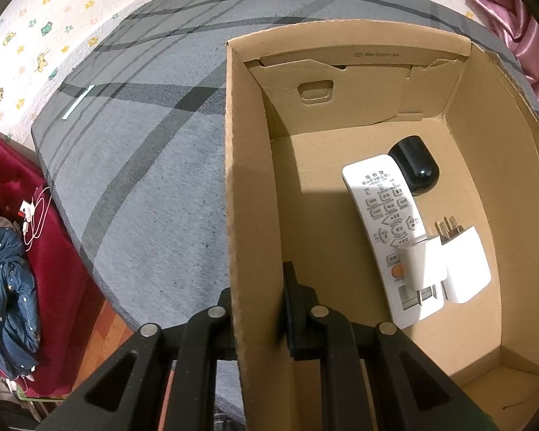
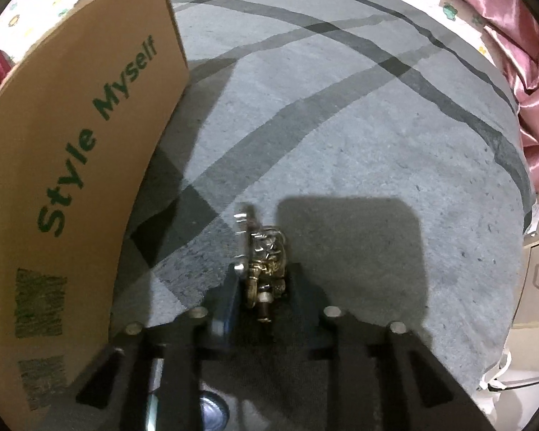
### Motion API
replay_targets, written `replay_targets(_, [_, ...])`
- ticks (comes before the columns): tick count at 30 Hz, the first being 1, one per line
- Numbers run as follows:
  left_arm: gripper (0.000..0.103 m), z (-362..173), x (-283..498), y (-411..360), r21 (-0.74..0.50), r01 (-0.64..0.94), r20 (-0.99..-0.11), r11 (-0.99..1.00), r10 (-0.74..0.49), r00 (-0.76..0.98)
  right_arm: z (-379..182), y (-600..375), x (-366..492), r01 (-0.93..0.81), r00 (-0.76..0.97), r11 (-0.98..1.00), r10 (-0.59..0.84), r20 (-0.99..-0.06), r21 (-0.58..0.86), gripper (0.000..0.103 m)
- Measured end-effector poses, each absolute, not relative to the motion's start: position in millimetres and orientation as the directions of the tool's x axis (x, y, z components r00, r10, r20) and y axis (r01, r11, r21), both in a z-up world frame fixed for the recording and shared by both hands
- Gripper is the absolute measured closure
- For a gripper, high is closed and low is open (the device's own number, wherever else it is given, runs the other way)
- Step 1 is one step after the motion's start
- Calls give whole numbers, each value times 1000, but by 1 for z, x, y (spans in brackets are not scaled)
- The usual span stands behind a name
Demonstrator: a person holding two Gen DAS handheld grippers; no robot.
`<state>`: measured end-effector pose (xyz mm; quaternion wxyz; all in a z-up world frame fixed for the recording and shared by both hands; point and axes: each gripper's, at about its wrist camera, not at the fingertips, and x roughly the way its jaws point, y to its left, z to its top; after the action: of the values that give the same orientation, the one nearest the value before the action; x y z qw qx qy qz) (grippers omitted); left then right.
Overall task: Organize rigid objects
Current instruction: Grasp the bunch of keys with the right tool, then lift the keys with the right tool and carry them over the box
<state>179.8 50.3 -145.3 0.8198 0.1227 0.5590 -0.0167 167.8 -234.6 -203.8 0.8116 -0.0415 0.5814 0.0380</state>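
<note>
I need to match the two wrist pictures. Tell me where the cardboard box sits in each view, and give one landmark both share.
Left wrist: the cardboard box fills the centre and right, seen from above, its near wall clamped in the left gripper.
Right wrist: the box is at the left edge, printed outer side showing.
Shared landmark: the grey striped rug.

Box wall (image 2: 72, 143) blocks the left; carpet (image 2: 341, 125) ahead lies open.

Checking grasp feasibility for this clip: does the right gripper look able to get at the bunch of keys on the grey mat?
Probably yes: the right gripper already has the bunch of keys between its fingers on the open grey mat; the cardboard box stands clear to one side.
</note>
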Motion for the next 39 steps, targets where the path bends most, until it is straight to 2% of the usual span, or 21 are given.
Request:
replay_targets(1, [88,-146,180,51,182,165,-921,969,109,374,-203,-234,167,-112,322,993,17,-947,-20,81])
replay_targets(6, [88,-146,180,49,185,165,-920,969,111,376,-196,-237,161,-99,330,995,31,-944,-2,83])
replay_targets(9, [88,-147,179,48,187,165,-919,968,113,376,-193,-237,157,-95,334,995,29,-942,-3,91])
replay_targets(23, [88,-146,177,44,203,169,-917,965,126,378,-154,-236,141,-78,377,997,29,-926,-1,92])
replay_targets(39, [88,-145,179,47,192,166,-919,967,118,376,-83,-227,135,-66,466,998,19,-884,-13,92])
